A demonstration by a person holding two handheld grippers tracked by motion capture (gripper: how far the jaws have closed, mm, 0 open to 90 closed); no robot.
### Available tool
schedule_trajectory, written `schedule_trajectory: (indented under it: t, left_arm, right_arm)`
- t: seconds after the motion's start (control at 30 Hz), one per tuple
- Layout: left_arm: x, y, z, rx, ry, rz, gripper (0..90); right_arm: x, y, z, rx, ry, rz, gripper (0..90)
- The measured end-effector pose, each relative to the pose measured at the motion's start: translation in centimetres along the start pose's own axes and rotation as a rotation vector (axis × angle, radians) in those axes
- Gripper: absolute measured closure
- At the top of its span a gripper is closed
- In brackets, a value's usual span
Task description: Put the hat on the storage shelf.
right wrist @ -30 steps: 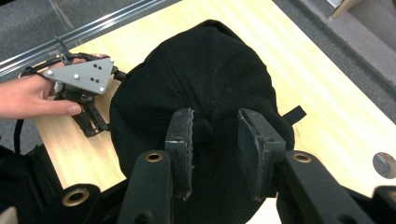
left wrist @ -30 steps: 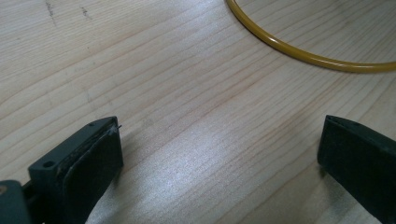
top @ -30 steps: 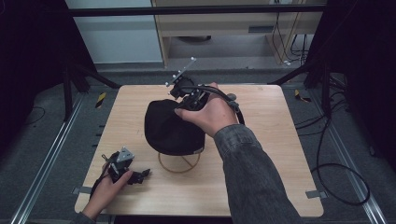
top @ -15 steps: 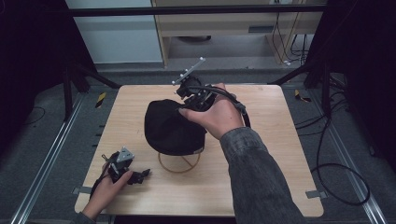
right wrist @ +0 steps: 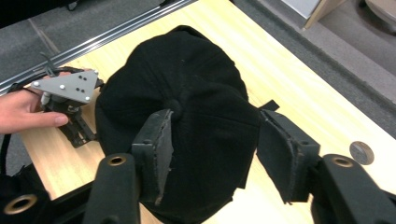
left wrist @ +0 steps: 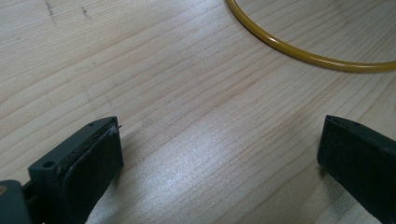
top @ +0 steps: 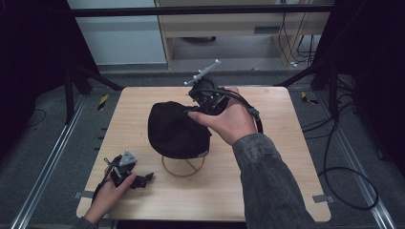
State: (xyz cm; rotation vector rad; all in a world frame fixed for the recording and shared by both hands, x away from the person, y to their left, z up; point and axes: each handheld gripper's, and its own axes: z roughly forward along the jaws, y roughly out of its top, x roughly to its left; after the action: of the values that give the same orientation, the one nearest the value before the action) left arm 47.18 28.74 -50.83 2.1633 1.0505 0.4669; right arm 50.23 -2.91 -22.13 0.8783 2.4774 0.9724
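Two grippers: right gripper (right wrist: 212, 154) jaws apart above black fabric cap (top: 175, 129) on yellow wire stand (top: 183, 167); left gripper (left wrist: 219, 154) wide open, empty, on light wooden table (top: 286, 162).

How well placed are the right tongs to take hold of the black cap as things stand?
Probably well placed. The right tongs hang open just above the black cap, one jaw on each side of its crown, with nothing between. The left tongs rest low on the table, off to the side.
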Motion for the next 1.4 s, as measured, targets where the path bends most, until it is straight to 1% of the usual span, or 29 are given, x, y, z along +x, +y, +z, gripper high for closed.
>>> schedule_trajectory:
  t: [0.1, 0.13, 0.17, 0.2, 0.23, 0.27, 0.3, 0.33, 0.47, 0.6, 0.73, 0.8, 0.83, 0.87, 0.97, 1.0, 1.1, 1.17, 1.23, 1.3, 1.33, 1.37, 1.4]
  left_arm:
    - [0.0, 0.0, 0.0, -0.004, 0.000, -0.004, 0.0]
    - [0.0, 0.0, 0.0, -0.003, 0.000, -0.004, 0.0]
    - [0.0, 0.0, 0.0, -0.003, 0.000, -0.004, 0.0]
    - [0.0, 0.0, 0.0, -0.004, 0.000, -0.004, 0.0]
    - [0.0, 0.0, 0.0, -0.003, 0.000, -0.004, 0.0]
    - [0.0, 0.0, 0.0, -0.003, 0.000, -0.004, 0.0]
    - [0.0, 0.0, 0.0, -0.004, 0.000, -0.004, 0.0]
    - [0.0, 0.0, 0.0, -0.004, 0.000, -0.004, 0.0]
    - [0.0, 0.0, 0.0, -0.003, 0.000, -0.004, 0.0]
    - [0.0, 0.0, 0.0, -0.003, 0.000, -0.003, 0.0]
    - [-0.1, 0.0, 0.0, -0.002, -0.002, -0.005, 0.0]
    - [0.0, 0.0, 0.0, -0.001, -0.002, -0.003, 0.0]
    - [0.0, 0.0, 0.0, -0.001, -0.002, -0.003, 0.0]
    - [0.0, 0.0, 0.0, -0.001, -0.002, -0.003, 0.0]
    - [0.0, 0.0, 0.0, -0.001, -0.002, -0.003, 0.0]
    - [0.0, 0.0, 0.0, -0.001, -0.002, -0.003, 0.0]
    - [0.0, 0.0, 0.0, -0.001, -0.002, -0.003, 0.0]
    - [0.0, 0.0, 0.0, -0.001, -0.002, -0.004, 0.0]
    - [0.0, 0.0, 0.0, 0.000, -0.002, -0.002, 0.0]
    - [0.0, 0.0, 0.0, -0.001, -0.002, -0.002, 0.0]
    - [0.0, 0.0, 0.0, -0.001, -0.002, -0.002, 0.0]
    - [0.0, 0.0, 0.0, -0.001, -0.003, -0.002, 0.0]
    - [0.0, 0.0, 0.0, -0.001, -0.004, -0.001, 0.0]
  right_arm:
    - [-0.2, -0.3, -0.2, -0.009, -0.013, 0.012, 40.0]
    - [-0.3, -0.4, -0.3, -0.017, -0.022, 0.019, 36.5]
    - [-0.3, -0.4, -0.3, -0.017, -0.022, 0.019, 36.5]
    - [-0.3, -0.5, -0.4, -0.020, -0.026, 0.022, 34.5]
    - [-0.5, -0.7, -0.5, -0.031, -0.041, 0.035, 29.9]
    - [-0.5, -0.7, -0.5, -0.031, -0.041, 0.035, 29.9]
    - [-0.7, -0.8, -0.6, -0.038, -0.059, 0.046, 25.0]
    - [-0.7, -0.8, -0.6, -0.038, -0.059, 0.046, 25.0]
    - [-1.0, -1.2, -1.0, -0.057, -0.102, 0.076, 15.8]
    - [-1.5, -1.9, -1.4, -0.076, -0.139, 0.080, 9.4]
    - [-2.0, -2.9, -2.0, -0.109, -0.152, 0.092, 6.6]
    - [-2.2, -3.2, -2.1, -0.111, -0.153, 0.093, 6.2]
    - [-2.4, -3.9, -2.3, -0.110, -0.162, 0.098, 5.9]
    - [-2.4, -3.9, -2.3, -0.110, -0.162, 0.098, 5.9]
    - [-2.9, -5.2, -2.7, -0.109, -0.177, 0.111, 5.4]
    - [-2.9, -5.2, -2.7, -0.109, -0.177, 0.111, 5.4]
    - [-3.3, -6.4, -3.1, -0.111, -0.192, 0.121, 6.0]
    - [-3.4, -7.2, -3.2, -0.102, -0.200, 0.126, 6.5]
    - [-3.5, -7.9, -3.2, -0.102, -0.201, 0.131, 7.3]
    - [-3.6, -8.6, -3.2, -0.095, -0.217, 0.125, 7.8]
    - [-3.6, -9.1, -3.1, -0.090, -0.227, 0.120, 8.2]
    - [-3.8, -9.8, -2.8, -0.091, -0.224, 0.127, 8.4]
    - [-3.9, -10.2, -2.6, -0.090, -0.227, 0.130, 8.6]
